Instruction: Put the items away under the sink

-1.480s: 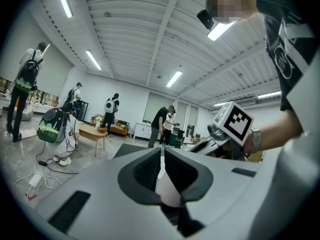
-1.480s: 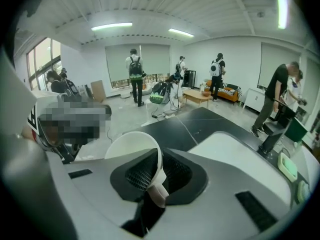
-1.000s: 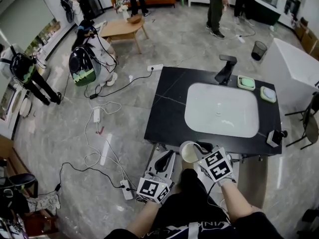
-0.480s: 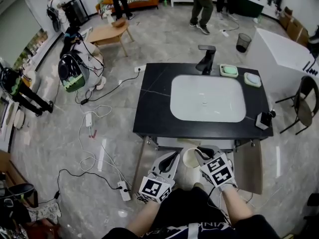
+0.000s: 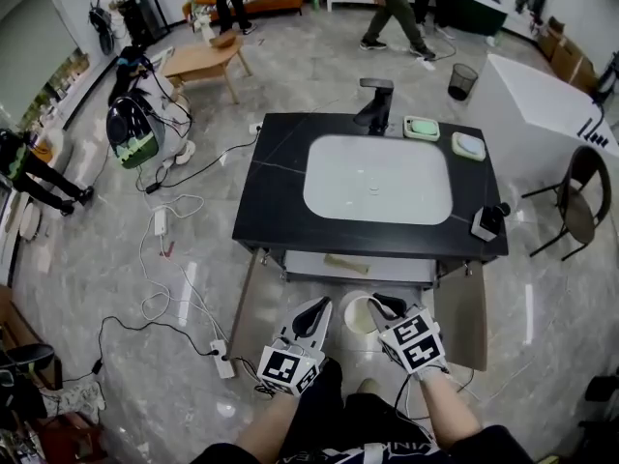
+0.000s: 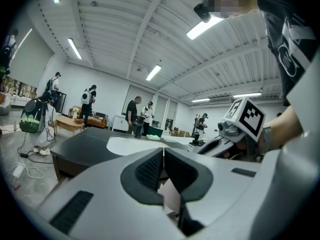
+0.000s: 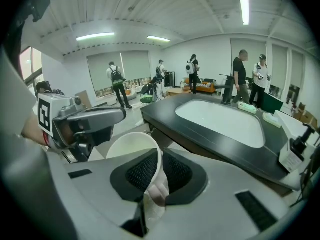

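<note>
My right hand-held gripper [image 7: 160, 171] pinches the white cup [image 7: 131, 144] by its rim, at 6 o'clock from the black surface [image 5: 266, 196] holding the sink [image 5: 377, 177]. My left hand-held gripper [image 6: 163, 156] is closed and empty, at the cup's 9 o'clock.

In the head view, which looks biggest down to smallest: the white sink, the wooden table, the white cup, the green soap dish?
1. white sink
2. wooden table
3. white cup and green soap dish look about the same; the cup is nearer the camera, so I won't rank them.
</note>
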Demonstrator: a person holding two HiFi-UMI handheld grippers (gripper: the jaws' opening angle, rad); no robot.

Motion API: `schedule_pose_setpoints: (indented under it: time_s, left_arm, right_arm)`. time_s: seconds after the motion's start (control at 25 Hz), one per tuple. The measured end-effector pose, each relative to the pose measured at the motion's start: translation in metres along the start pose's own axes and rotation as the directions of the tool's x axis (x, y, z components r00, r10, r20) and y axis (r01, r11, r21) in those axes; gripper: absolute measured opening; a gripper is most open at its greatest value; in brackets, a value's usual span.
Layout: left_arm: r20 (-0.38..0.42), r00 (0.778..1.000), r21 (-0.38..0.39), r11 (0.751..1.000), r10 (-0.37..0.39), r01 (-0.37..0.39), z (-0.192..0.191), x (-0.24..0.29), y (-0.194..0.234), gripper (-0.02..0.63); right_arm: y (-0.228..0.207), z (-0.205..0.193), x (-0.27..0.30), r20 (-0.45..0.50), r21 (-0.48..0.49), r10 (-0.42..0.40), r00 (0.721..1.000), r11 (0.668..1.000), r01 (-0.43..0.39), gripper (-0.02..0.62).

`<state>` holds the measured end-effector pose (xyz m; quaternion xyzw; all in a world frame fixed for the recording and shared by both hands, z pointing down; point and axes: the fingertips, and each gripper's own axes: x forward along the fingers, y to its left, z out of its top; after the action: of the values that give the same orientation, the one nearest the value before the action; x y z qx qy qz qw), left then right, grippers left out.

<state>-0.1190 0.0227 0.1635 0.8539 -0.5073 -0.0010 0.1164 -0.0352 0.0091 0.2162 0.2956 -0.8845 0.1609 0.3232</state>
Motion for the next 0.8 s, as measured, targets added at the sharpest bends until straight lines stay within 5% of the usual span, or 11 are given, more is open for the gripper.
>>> schedule_pose_setpoints:
  time_s: [0.4, 0.8]
  left_arm:
    - [-0.029, 0.999, -0.053, 0.998, -0.025, 0.024, -0.062, -0.001, -0.087, 0.011]
    - [-0.065, 0.996, -0.062, 0.997, -0.059, 0.055, -0.134, 0.008, -0.124, 0.011]
  right_arm:
    - [-0.007, -0.100, -0.052, -0.036, 0.091, -0.037, 0.999, 0.995, 0.041, 0.054]
    - [-0.018, -0.179, -0.051, -0.043, 0.176, -0.067, 0.997, 0.982, 0.073, 0.053]
